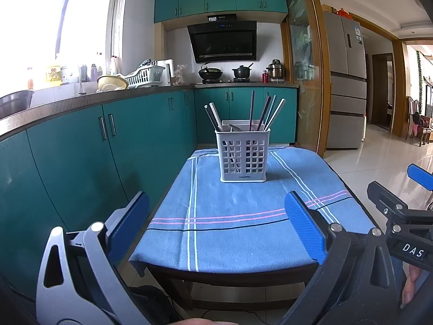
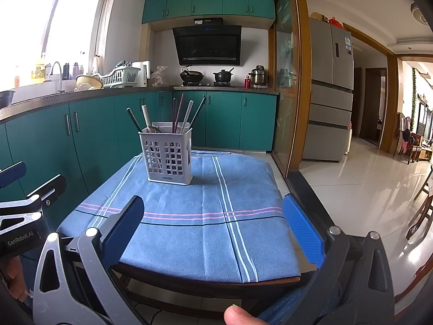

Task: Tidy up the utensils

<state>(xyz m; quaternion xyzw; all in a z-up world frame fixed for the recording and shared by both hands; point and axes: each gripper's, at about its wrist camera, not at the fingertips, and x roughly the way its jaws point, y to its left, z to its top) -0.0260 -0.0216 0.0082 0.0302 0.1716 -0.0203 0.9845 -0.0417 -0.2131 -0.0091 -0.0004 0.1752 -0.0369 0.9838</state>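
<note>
While both grippers hang over the near edge of the table [image 1: 349, 189], the task's thing, a pale grey plastic holder [image 1: 242, 157] with a grid of square holes in its walls, stands upright toward the far edge of the blue cloth [image 1: 230, 230] that covers the tabletop. Chopsticks [image 1: 266, 112] lean out of its top at different angles, some dark, some light, one reddish brown, and the bowl of a metal spoon [image 2: 154, 129] shows just above the rim on the left side. A small dark label sits low on the front wall of the holder. The cloth carries pink and dark stripes running across it near the grippers, and pale stripes running toward the far edge on either side of the holder. The left gripper [image 1: 216, 230] is released, its blue pads [image 1: 304, 227] spread wide with nothing between them, well apart from the holder. The right gripper [image 2: 213, 233] is likewise released and holds nothing, its fingers wide over the near part of the cloth. Each gripper shows at the side of the other's view, near one another. Green cabinets [image 1: 81, 151] run along the left and behind the table, with a stove [image 2: 207, 84] carrying a wok and a pot.
</note>
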